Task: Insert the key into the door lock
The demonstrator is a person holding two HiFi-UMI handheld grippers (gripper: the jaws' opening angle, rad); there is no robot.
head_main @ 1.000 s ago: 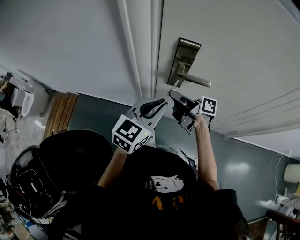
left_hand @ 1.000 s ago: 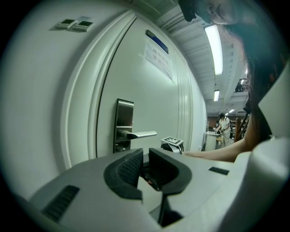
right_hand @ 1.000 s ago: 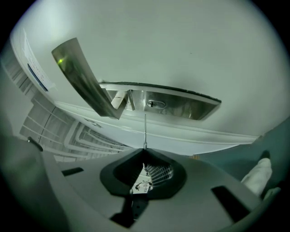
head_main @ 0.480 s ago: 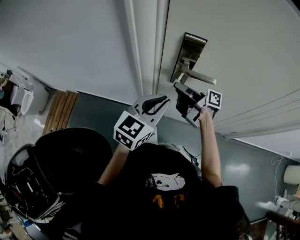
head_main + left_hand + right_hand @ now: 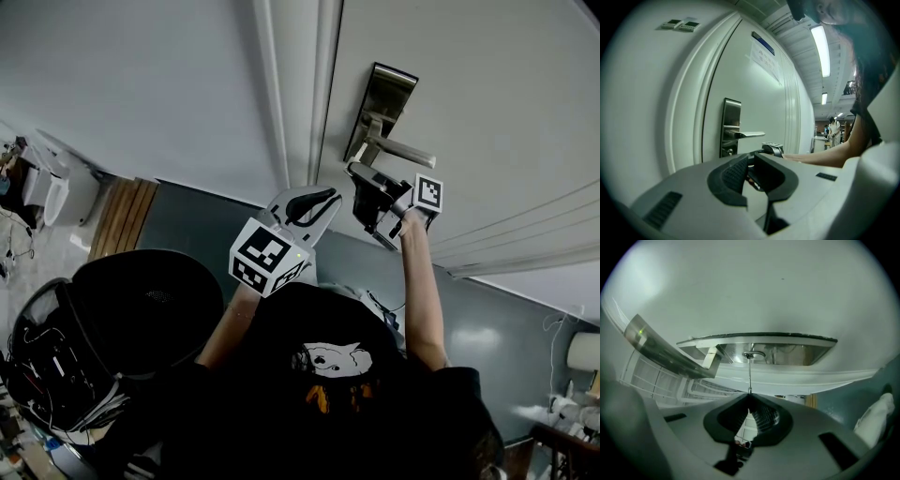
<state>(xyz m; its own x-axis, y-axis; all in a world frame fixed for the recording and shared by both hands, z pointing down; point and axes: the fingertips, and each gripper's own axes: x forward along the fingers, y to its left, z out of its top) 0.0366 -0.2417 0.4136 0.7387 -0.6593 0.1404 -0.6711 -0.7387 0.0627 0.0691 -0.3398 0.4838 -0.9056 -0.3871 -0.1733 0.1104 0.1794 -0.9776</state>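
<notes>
Thin straight metal key (image 5: 749,373) pinched between closed jaws of right gripper (image 5: 749,397), tip at round keyhole (image 5: 755,355) in brushed-steel lock plate (image 5: 799,350). Left gripper (image 5: 752,158) jaws together, empty, left of right gripper.

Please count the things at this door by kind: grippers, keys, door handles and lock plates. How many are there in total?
Hand-held grippers: 2, the left hand-held gripper and the right hand-held gripper
Key: 1, pinched in the right one
Door handle: 1
Lock plate: 1
Total: 5
</notes>
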